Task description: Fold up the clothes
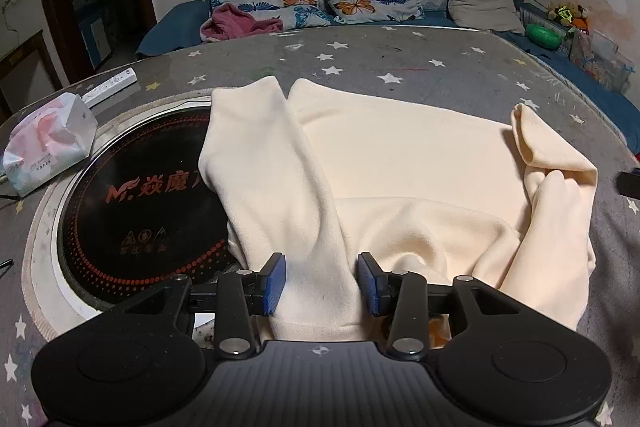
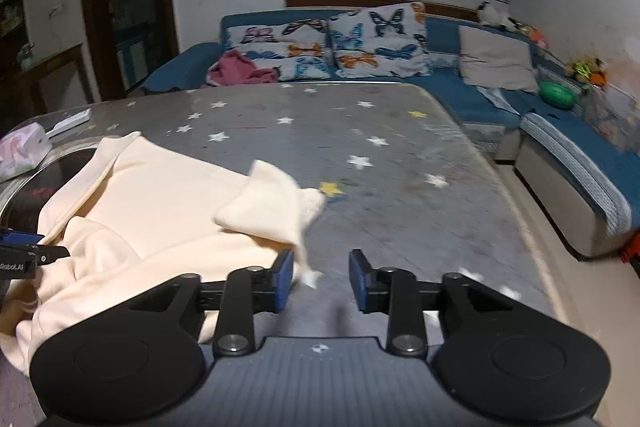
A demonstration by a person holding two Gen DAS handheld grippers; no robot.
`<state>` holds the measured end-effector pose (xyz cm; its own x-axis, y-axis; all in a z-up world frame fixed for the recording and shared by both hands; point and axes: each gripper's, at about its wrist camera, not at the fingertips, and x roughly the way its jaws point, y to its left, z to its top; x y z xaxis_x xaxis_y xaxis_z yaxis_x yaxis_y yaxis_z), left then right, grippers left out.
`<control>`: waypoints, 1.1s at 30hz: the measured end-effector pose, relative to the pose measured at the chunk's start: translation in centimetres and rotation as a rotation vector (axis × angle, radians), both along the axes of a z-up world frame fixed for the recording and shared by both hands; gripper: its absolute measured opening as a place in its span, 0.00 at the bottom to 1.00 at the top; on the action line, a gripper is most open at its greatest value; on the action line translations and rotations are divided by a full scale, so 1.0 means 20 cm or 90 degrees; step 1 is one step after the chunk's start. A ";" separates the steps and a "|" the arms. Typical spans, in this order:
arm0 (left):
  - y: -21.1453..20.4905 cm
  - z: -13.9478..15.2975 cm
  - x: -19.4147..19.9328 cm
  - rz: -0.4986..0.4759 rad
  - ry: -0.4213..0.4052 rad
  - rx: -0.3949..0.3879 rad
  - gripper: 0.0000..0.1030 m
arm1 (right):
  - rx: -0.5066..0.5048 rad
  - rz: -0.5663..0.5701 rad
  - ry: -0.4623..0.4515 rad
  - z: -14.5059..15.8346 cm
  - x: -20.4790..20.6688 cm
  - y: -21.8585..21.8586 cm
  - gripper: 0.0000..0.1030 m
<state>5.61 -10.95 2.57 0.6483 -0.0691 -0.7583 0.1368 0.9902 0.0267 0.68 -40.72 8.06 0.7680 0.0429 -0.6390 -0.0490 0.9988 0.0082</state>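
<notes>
From the left wrist, the left gripper [image 1: 321, 283] stands wide open with a folded-in sleeve of the cream garment [image 1: 400, 155] between its pads, not pinched. The garment lies on the star-patterned table [image 1: 400, 59], its far side overlapping the induction cooktop [image 1: 140, 195].

From the right wrist, the right gripper [image 2: 321, 279] gapes empty just beside the garment's other sleeve [image 2: 272, 203]. Each should probably close squarely on an edge, lifting evenly.
</notes>
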 end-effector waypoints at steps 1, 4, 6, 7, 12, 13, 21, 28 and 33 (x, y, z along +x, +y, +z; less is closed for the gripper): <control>0.00 0.00 0.00 0.000 0.001 -0.001 0.42 | -0.003 0.007 0.001 -0.01 0.03 0.03 0.37; 0.01 0.00 0.00 -0.001 0.001 -0.002 0.42 | -0.020 0.013 0.006 -0.06 0.11 0.09 0.38; 0.01 0.00 0.00 -0.001 0.000 -0.001 0.42 | -0.014 0.019 0.016 -0.08 0.16 0.11 0.34; 0.01 0.00 0.00 -0.002 0.000 -0.002 0.42 | -0.010 0.022 0.022 -0.09 0.18 0.11 0.32; 0.01 -0.01 0.00 -0.003 0.000 -0.002 0.44 | -0.025 0.013 0.008 -0.08 0.15 0.10 0.05; 0.01 -0.01 0.00 -0.003 0.000 -0.002 0.44 | -0.031 0.008 -0.001 -0.07 0.13 0.09 0.05; 0.00 -0.01 -0.02 -0.003 -0.003 0.006 0.44 | -0.068 -0.028 -0.038 0.05 -0.08 -0.03 0.04; 0.00 -0.01 -0.05 -0.006 -0.004 0.010 0.44 | -0.082 -0.078 -0.026 0.06 -0.27 -0.15 0.04; -0.01 -0.01 -0.08 -0.015 -0.005 0.013 0.44 | -0.089 -0.132 0.002 -0.01 -0.38 -0.25 0.04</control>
